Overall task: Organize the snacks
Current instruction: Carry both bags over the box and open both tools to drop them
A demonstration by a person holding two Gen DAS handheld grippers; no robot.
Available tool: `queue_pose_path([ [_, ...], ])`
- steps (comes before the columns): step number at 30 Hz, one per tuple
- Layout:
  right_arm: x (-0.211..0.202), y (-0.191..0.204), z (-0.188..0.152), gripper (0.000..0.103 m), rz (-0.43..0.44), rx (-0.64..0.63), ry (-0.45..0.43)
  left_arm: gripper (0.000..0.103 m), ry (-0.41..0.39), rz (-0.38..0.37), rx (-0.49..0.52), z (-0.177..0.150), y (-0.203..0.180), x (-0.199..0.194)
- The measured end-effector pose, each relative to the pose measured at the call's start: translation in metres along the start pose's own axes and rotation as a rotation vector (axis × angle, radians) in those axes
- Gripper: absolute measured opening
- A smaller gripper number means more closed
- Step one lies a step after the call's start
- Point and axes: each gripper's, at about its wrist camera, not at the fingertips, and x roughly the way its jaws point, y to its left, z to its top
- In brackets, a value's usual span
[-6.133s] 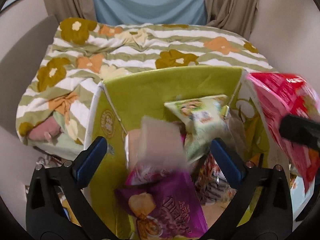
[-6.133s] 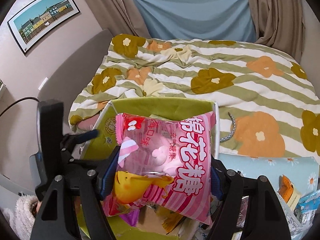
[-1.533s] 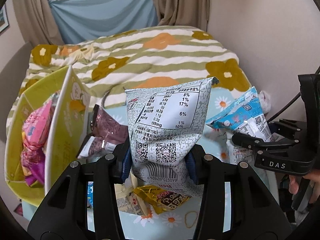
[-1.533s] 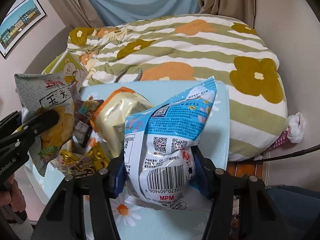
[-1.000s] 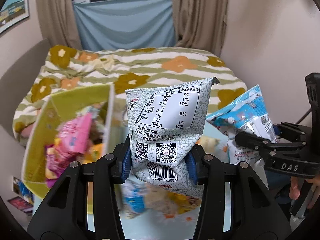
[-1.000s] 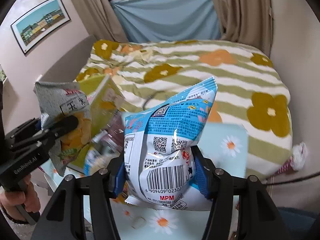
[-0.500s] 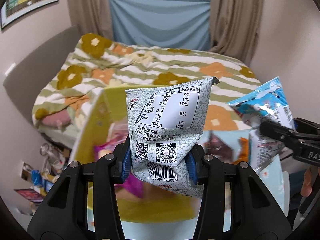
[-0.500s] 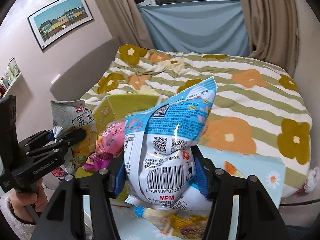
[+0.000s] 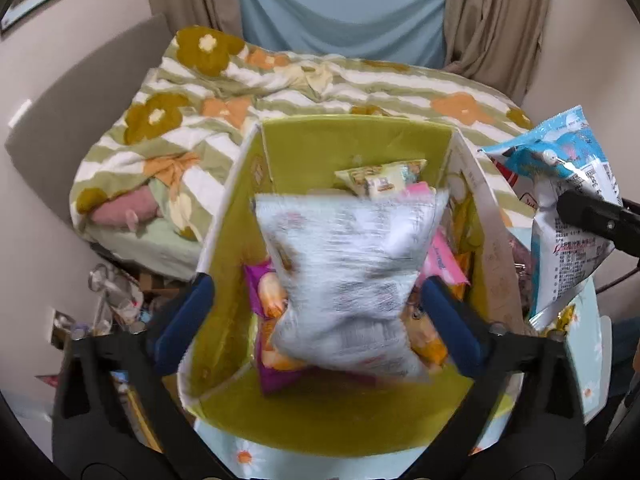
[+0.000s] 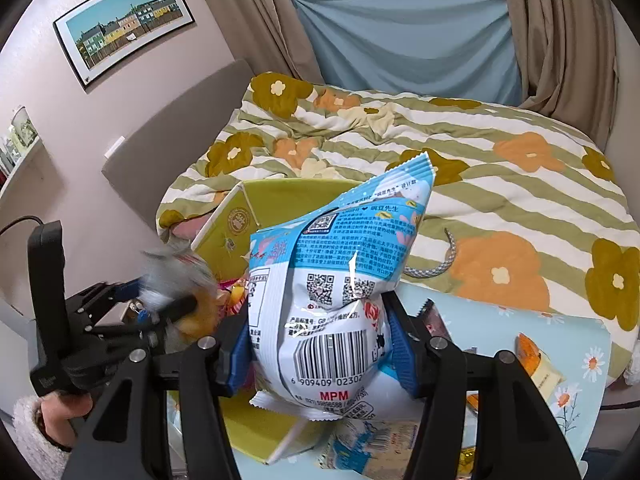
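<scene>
The left gripper (image 9: pixel 318 304) hangs over the green box (image 9: pixel 352 140) and its jaws are opening — the grey bag (image 9: pixel 348 280), blurred, is between the blue pads (image 9: pixel 188 312) but they stand clear of its sides. Under it in the box lie a purple pack (image 9: pixel 264 320), a pink pack (image 9: pixel 440 256) and a pale pack (image 9: pixel 380 178).

The right gripper (image 10: pixel 320 344) is clamped on the blue bag (image 10: pixel 336 280), upright, barcode to the camera — it is beside the box, above the floral cloth (image 10: pixel 560 344). Behind is a bed with flowered quilt (image 10: pixel 480 184).
</scene>
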Motion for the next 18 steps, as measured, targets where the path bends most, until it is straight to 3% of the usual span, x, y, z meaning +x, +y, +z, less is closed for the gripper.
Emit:
queue_pose_path([
  [10,0.017,0.022,0.016,0.054,-0.022,0.008,-0.006,0.103,-0.059,-0.059,0.042,0.007,0.02,-0.013],
  [18,0.051,0.042,0.057,0.054,0.001,-0.004,0.012,0.103,-0.056,-0.09,0.037,0.016,0.035,-0.009],
])
